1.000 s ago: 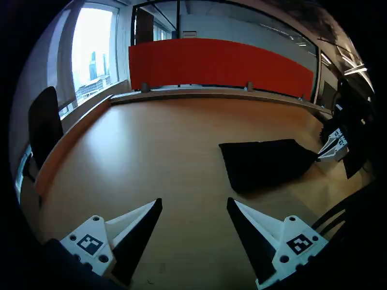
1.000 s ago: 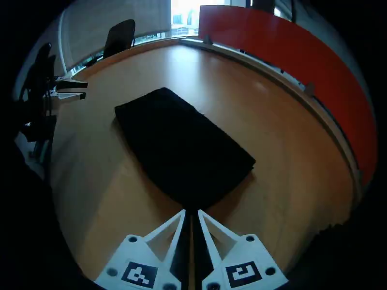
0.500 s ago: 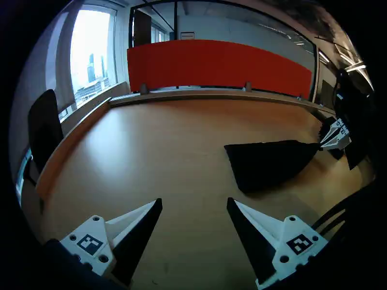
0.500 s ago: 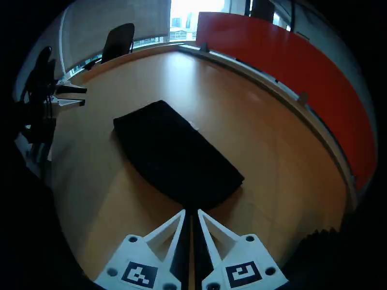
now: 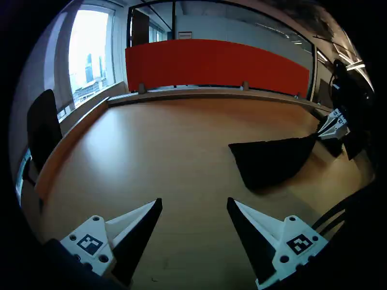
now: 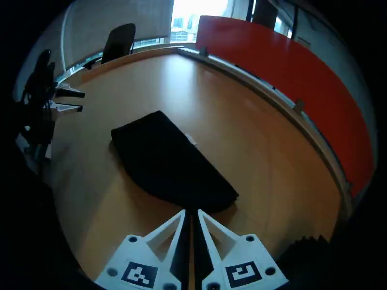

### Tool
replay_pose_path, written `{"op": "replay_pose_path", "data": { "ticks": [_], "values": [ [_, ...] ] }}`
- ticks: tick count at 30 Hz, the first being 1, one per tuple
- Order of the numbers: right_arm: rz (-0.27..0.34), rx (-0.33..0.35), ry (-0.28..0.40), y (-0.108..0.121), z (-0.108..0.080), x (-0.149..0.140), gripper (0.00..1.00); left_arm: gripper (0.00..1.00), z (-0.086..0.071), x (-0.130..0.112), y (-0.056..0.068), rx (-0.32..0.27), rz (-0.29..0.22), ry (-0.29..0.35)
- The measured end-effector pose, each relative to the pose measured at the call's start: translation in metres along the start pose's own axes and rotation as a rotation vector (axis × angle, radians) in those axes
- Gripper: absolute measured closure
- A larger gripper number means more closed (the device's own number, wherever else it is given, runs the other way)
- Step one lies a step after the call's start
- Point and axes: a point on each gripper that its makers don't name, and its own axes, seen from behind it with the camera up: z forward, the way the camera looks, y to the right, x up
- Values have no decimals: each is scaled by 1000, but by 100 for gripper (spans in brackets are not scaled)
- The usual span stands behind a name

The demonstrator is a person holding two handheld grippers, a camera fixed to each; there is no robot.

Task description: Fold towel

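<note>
**Inspector:** Item 1, the left gripper (image 5: 193, 200). Condition of the jaws?

**Assessor:** Released. In the left gripper view the 2 fingers stand wide apart above bare tabletop (image 5: 155, 145), with nothing between them. The gripper sits well apart from the towel (image 6: 169, 164). The right gripper view shows it at the far left, near the tabletop's edge, with its fingers parted.

**Inspector:** Item 2, the right gripper (image 6: 191, 212)?

**Assessor:** Clenched. In the right gripper view the 2 fingers are drawn together to a thin slit, and the towel's near edge meets their tips. The left gripper view shows that gripper at the far right, with 1 corner of the towel pulled up to a point at its fingertips. Recorded as grasping the towel by that corner.

**Inspector:** Location and state of the towel?

**Assessor:** Black, 1 piece, on the wooden tabletop, toward the right gripper's side. Most of it lies flat. The gripped corner is lifted off the surface, with shadow beneath it. Whether it lies in 1 layer or more, I cannot tell.

**Inspector:** Surroundings?

**Assessor:** A red partition (image 5: 217, 65) runs along the tabletop's far edge. A dark chair (image 5: 43, 125) stands at the side, by the window (image 5: 89, 58).
</note>
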Motion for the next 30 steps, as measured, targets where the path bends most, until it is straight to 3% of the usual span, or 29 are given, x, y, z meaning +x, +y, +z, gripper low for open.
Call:
{"op": "replay_pose_path", "data": {
  "ticks": [17, 30],
  "values": [
    [-196, 108, 73, -31, 24, 97, 98, 0, -11, -5, -1, 11, -29, 4],
    [-287, 205, 79, -75, 58, 136, 98, 0, -21, -11, -5, 26, -59, 4]
  ]
}}
